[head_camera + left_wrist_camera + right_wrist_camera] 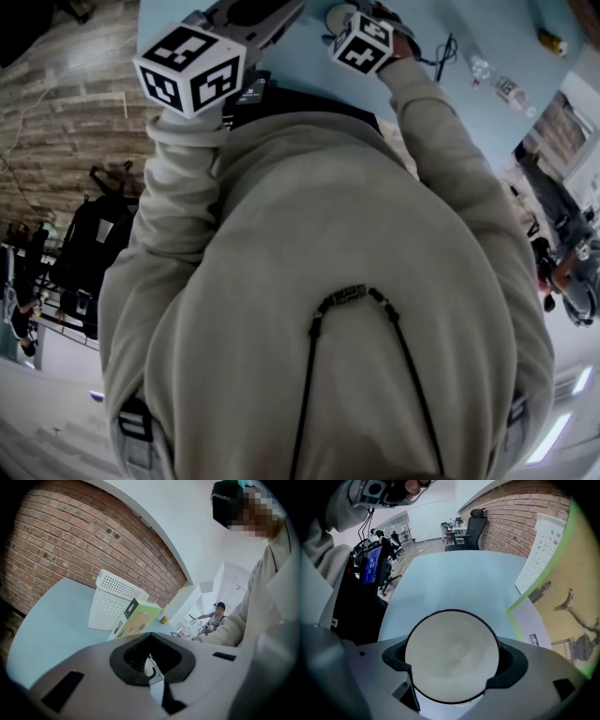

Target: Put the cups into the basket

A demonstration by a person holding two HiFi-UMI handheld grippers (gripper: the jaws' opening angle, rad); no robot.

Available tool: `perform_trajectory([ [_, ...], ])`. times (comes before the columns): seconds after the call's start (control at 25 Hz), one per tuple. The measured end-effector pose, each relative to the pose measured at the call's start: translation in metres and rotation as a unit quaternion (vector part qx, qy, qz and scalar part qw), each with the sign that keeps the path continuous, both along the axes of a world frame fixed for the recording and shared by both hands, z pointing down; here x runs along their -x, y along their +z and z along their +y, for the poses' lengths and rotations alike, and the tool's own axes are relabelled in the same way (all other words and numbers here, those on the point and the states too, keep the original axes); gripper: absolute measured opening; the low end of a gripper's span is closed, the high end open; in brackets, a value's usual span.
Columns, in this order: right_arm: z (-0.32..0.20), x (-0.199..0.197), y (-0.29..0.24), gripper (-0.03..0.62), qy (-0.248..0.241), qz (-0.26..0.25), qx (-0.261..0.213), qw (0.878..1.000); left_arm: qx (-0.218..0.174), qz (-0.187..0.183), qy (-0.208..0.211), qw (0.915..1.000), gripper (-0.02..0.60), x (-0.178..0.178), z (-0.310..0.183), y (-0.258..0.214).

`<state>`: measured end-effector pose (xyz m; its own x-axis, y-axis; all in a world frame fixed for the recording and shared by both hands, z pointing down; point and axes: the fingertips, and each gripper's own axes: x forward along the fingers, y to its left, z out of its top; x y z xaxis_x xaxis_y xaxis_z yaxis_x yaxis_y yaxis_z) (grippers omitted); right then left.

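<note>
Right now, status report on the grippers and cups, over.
Right gripper shut on white cup. Left gripper jaws narrow, hold unclear. Basket ahead on table, green box in front of it.

White cup [452, 656], white perforated basket [115, 603]

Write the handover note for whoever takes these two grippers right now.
Right gripper: shut on a white, dark-rimmed cup.
Left gripper: a white, dark-edged bit shows in its opening; grip unclear.
The white basket stands on the blue table behind a green box; its inside is hidden.
Done: one cup gripped. Left: put it in the basket.
</note>
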<state>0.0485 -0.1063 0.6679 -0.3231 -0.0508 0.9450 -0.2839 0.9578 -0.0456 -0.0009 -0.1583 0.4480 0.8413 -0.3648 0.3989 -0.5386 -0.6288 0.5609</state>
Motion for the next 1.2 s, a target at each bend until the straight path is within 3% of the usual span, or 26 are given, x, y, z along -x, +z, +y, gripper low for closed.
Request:
perform_trajectory([
  [0.56, -0.003, 0.000, -0.002, 0.422, -0.004, -0.004, -0.004, 1.000, 0.003, 0.001, 0.008, 1.0000, -0.003, -0.008, 0.010, -0.001],
  [0.92, -0.006, -0.017, -0.006, 0.422, 0.051, 0.012, 0.002, 0.999, 0.005, 0.000, 0.014, 0.9999, -0.003, 0.001, 0.017, -0.003],
  [1.2, -0.011, -0.026, -0.036, 0.422, 0.090, -0.004, 0.008, 0.996, 0.002, 0.008, 0.034, 0.9994, -0.003, -0.004, 0.018, -0.010],
])
